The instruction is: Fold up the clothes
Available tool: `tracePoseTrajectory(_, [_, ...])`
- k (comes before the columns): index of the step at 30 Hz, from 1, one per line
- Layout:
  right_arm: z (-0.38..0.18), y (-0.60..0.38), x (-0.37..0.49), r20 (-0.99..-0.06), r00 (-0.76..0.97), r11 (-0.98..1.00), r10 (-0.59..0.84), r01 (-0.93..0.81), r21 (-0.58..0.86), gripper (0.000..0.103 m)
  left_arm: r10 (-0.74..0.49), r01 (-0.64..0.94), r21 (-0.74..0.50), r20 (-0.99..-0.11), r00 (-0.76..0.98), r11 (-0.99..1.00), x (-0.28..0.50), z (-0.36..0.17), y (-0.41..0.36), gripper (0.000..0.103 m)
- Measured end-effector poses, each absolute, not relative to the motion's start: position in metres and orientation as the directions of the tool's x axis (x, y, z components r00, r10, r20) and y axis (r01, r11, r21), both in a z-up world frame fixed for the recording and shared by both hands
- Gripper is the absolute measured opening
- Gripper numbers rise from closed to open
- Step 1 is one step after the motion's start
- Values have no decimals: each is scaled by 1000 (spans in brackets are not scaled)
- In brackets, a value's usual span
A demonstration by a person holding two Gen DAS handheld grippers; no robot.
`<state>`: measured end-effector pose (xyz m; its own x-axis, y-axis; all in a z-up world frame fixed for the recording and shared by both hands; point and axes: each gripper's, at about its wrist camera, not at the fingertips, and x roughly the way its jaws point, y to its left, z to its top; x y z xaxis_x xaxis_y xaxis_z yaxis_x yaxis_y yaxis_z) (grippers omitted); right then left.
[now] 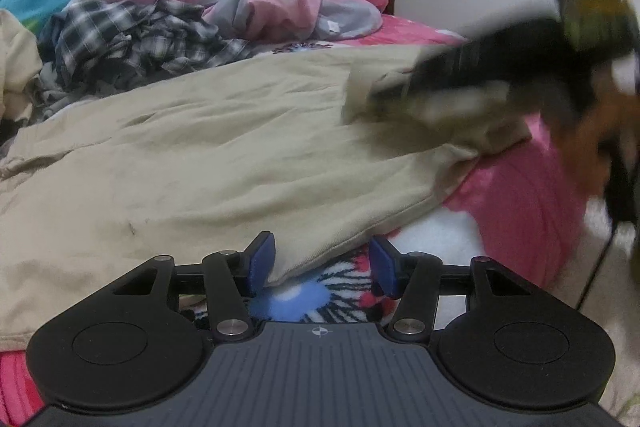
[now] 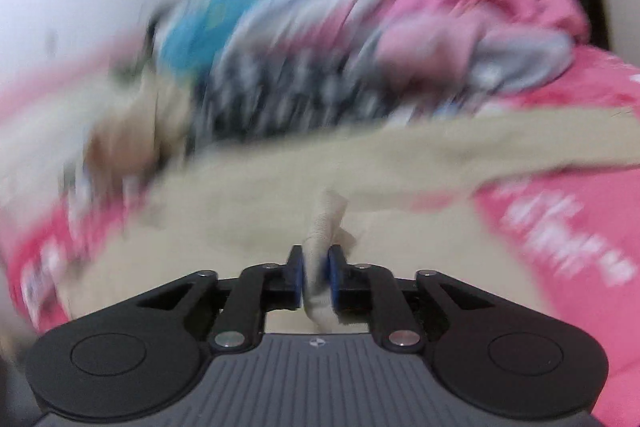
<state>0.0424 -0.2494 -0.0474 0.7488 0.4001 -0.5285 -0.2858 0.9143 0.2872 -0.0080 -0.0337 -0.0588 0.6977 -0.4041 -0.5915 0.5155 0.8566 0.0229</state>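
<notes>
Beige garment (image 1: 208, 155) spread across centre of the left wrist view over pink bedding (image 1: 516, 203); its lower hem corner lies between the left gripper (image 1: 322, 267) pads, which stand apart, left pad touching cloth, right pad clear. Right gripper (image 2: 318, 279) nearly closed, pinching a beige fold at lower centre; view blurred. Clothes pile (image 1: 152, 31) upper left
</notes>
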Motion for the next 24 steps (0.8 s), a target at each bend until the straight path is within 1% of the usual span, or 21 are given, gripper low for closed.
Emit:
tracePoseTrajectory(1, [-54, -241, 40, -551, 731, 915, 403, -301, 269, 36, -406, 511, 11, -592, 696, 859, -7, -59, -33, 57])
tracePoseTrajectory(3, [-55, -238, 24, -532, 732, 905, 426, -329, 271, 44, -410, 506, -2, -590, 696, 863, -4, -59, -32, 59])
tracePoseTrajectory(4, [-49, -246, 14, -494, 743, 890, 452, -343, 299, 53, -412, 506, -5, -588, 697, 863, -4, -59, -32, 59])
tracePoseTrajectory(5, [-41, -256, 4, -450, 751, 871, 483, -361, 334, 58, -414, 506, -7, -585, 697, 863, -4, -60, -32, 60])
tracePoseTrajectory(7, [-24, -283, -11, -362, 770, 833, 526, -378, 405, 64, -418, 504, -15, -581, 699, 864, -3, -60, -30, 60])
tracePoseTrajectory(8, [-18, -299, -16, -332, 785, 823, 523, -365, 435, 66, -420, 500, -23, -578, 700, 866, -2, -60, -29, 60])
tracePoseTrajectory(11, [-14, -349, -11, -350, 846, 843, 403, -195, 501, 69, -425, 486, -53, -575, 700, 872, 1, -61, -26, 61])
tracePoseTrajectory(13, [-30, -382, 0, -413, 846, 806, 337, -33, 590, 69, -424, 482, -58, -575, 700, 874, 2, -61, -26, 62])
tracePoseTrajectory(16, [-69, -420, 19, -458, 804, 656, 379, 115, 746, 67, -422, 480, -57, -575, 701, 876, 3, -63, -26, 63])
tracePoseTrajectory(18, [-84, -424, 28, -444, 792, 596, 420, 128, 793, 63, -420, 480, -55, -576, 701, 876, 3, -63, -27, 63])
tracePoseTrajectory(19, [-87, -423, 32, -437, 789, 586, 432, 123, 801, 56, -420, 479, -56, -577, 701, 876, 3, -63, -27, 63])
tracePoseTrajectory(20, [-86, -420, 36, -431, 787, 587, 441, 110, 802, 45, -419, 478, -56, -578, 700, 876, 4, -63, -27, 63])
tracePoseTrajectory(21, [-84, -418, 37, -423, 788, 591, 447, 94, 801, 37, -418, 477, -55, -578, 701, 877, 4, -64, -27, 64])
tracePoseTrajectory(22, [-79, -415, 36, -417, 797, 611, 438, 77, 788, 27, -416, 476, -54, -578, 702, 878, 4, -64, -27, 64])
tracePoseTrajectory(24, [-68, -409, 35, -405, 813, 649, 419, 43, 759, 20, -413, 475, -49, -579, 704, 879, 3, -64, -27, 64])
